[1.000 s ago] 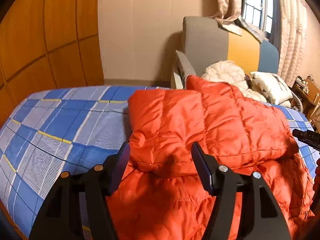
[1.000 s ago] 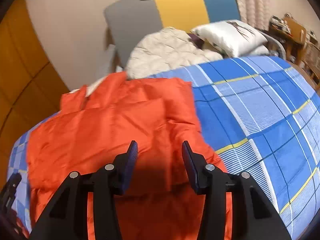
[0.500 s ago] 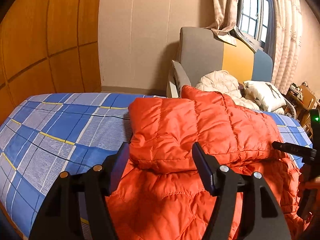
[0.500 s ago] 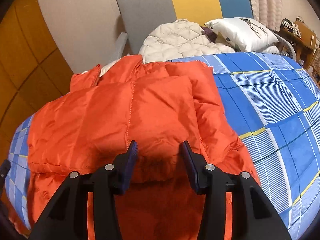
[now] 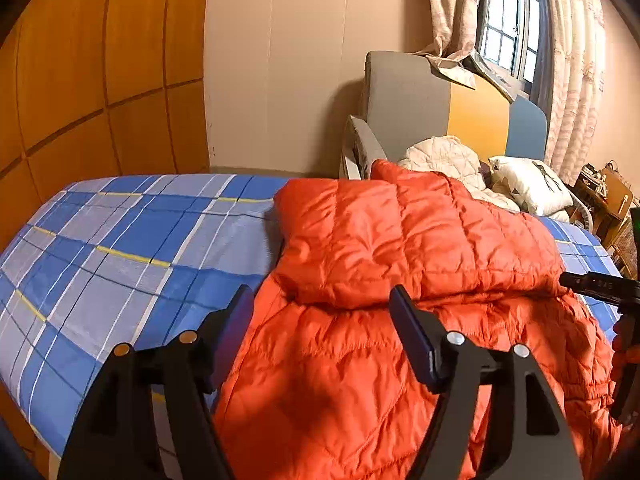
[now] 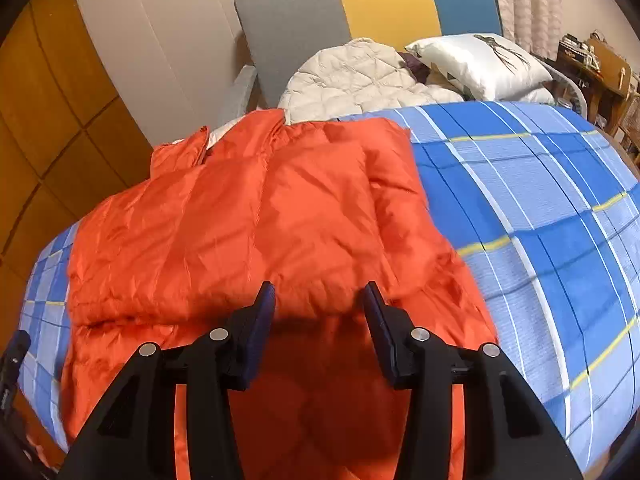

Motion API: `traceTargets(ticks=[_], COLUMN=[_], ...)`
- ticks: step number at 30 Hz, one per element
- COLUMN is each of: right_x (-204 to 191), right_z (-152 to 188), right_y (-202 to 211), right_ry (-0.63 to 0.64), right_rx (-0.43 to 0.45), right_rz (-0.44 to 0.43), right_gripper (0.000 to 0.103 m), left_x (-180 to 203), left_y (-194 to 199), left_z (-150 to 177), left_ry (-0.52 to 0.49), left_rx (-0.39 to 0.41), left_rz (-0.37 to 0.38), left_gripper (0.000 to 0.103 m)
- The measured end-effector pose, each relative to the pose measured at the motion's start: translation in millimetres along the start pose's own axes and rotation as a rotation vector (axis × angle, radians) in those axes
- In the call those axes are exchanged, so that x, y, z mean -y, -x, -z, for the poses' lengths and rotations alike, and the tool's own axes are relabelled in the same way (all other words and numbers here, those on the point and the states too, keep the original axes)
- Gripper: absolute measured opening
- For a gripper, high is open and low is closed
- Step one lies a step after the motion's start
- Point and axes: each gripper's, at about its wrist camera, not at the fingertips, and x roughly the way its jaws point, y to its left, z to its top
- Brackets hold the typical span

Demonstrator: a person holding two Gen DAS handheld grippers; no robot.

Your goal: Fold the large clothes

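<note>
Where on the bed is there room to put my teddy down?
Two bare patches of blue checked sheet: one between the orange jacket and the wooden wall, one on the jacket's other side. It is crowded by the cream jacket and pillow.

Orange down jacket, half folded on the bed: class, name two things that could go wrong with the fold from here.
1. The folded-over layer of the orange down jacket is puffy and unpinned; both the left gripper and right gripper are open, so it may spring back.
2. The jacket's near part reaches the edge of the plaid bed and could slip off.
</note>
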Motion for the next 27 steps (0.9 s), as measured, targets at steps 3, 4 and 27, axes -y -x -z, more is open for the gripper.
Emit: traceTargets(ticks=[3,4,27], right_x=[7,9,82], right_z=[9,12,88], right_y=[6,8,64], right_ry=[-0.015,-0.019,-0.086], right_rx=[-0.008,-0.009,-0.04], right_rz=[-0.001,-0.002,-0.03], right_gripper=[0.046,0.046,0.046], left_x=[-2,-5,-93], left_y=[0,0,46], left_z=[8,12,119], left_ry=[-0.001,0.005,0.16], left_rx=[-0.025,-0.04,-0.216], left_rz=[0.0,0.003,0.021], left_gripper=[0.072,0.072,0.071])
